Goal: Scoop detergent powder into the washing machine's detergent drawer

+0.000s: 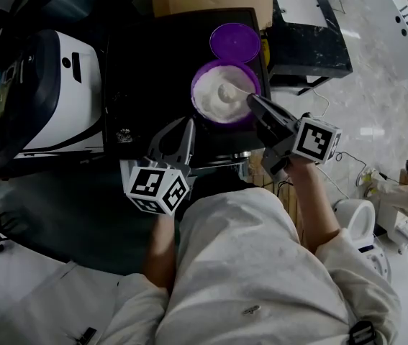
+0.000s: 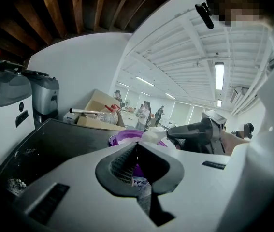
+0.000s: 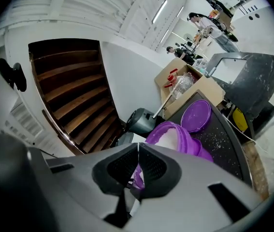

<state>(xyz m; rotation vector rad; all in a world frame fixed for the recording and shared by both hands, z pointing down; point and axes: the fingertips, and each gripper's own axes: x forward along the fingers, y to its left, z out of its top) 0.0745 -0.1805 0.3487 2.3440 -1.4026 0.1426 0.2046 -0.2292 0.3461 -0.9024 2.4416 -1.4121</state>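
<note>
Though not yet lifted, white scoop [image 1: 227, 92] buried in powder [image 1: 213, 105] of purple tub [image 1: 196, 86], clenched by right hand-held gripper [image 1: 252, 100] for loading; left hand-held gripper [image 1: 188, 129] pinched shut, empty, idle nearby.

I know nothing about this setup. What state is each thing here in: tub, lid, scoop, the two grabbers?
Purple tub: open, holding plenty of white powder.
Purple lid: off, lying flat just beyond the tub.
Scoop: bowl resting in the powder.
Right gripper: shut, apparently on the scoop's handle.
Left gripper: shut, empty.
</note>
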